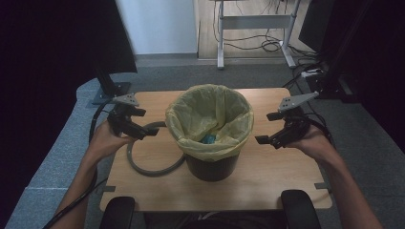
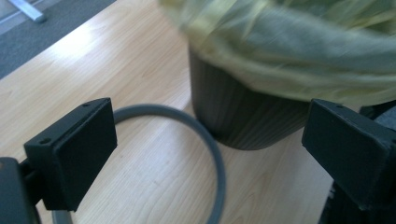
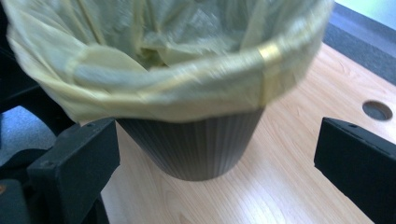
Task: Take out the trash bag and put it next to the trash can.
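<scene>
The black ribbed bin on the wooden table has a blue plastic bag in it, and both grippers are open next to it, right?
Not quite: the plastic bag lining the black ribbed bin is yellow, as the high view shows. The rest holds: left gripper and right gripper are open beside it.

From my remote station I saw a wooden table (image 1: 267, 186) standing on grey carpet (image 1: 57, 162), with a round cable hole (image 3: 377, 110) near one corner. A dark monitor (image 1: 117, 43) on its stand (image 1: 109, 90) rose just beyond the far left corner. Farther back a white desk frame (image 1: 255, 21) stood over loose cables (image 1: 267, 45) on the floor.
</scene>
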### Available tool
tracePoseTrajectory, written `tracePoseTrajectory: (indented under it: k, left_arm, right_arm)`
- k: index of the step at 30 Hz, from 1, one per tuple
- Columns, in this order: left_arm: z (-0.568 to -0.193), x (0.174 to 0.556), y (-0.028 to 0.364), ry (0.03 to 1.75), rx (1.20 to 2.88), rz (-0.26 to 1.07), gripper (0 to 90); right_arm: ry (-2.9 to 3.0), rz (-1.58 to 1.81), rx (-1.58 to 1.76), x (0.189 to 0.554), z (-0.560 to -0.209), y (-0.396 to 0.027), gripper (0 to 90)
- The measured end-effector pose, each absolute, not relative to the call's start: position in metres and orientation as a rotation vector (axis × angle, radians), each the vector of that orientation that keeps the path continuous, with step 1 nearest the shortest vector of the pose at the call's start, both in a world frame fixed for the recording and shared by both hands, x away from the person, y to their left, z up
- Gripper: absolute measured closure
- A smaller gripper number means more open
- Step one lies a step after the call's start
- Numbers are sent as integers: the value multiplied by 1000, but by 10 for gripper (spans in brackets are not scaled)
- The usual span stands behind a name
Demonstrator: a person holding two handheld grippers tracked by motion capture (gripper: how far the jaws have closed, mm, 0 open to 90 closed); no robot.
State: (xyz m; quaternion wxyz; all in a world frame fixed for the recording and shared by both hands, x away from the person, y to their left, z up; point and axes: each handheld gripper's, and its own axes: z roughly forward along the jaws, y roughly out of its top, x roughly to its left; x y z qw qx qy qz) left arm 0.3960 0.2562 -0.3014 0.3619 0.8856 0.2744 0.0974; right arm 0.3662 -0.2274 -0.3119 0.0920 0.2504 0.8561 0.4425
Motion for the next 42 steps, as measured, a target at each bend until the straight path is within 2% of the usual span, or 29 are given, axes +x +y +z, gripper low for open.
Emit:
tracePoseTrajectory:
  k: [4,16,25,30,34,36,42]
  left_arm:
    - [-288,387,243,640,2285,250,31]
    - [-261,368,199,439,2289,134,50]
    - [-268,355,166,329,2329,75,137]
    - [-277,356,158,306,2345,31,167]
    - [-281,355,156,287,2357,3,283]
    - [-282,355,157,281,2360,-18,387]
    - [-281,353,159,255,2359,-37,609]
  right_arm:
    - [2559,1319,696,364,-300,-218,2]
    - [2631,1339,539,358,-276,-180,27]
    - [2732,1332,406,354,-280,-149,95]
    - [2778,1331,351,354,-287,-135,162]
    - [2819,1301,306,356,-293,-129,369]
    - [2833,1307,292,355,-293,-128,474]
    - [2864,1374,267,353,-288,-129,716]
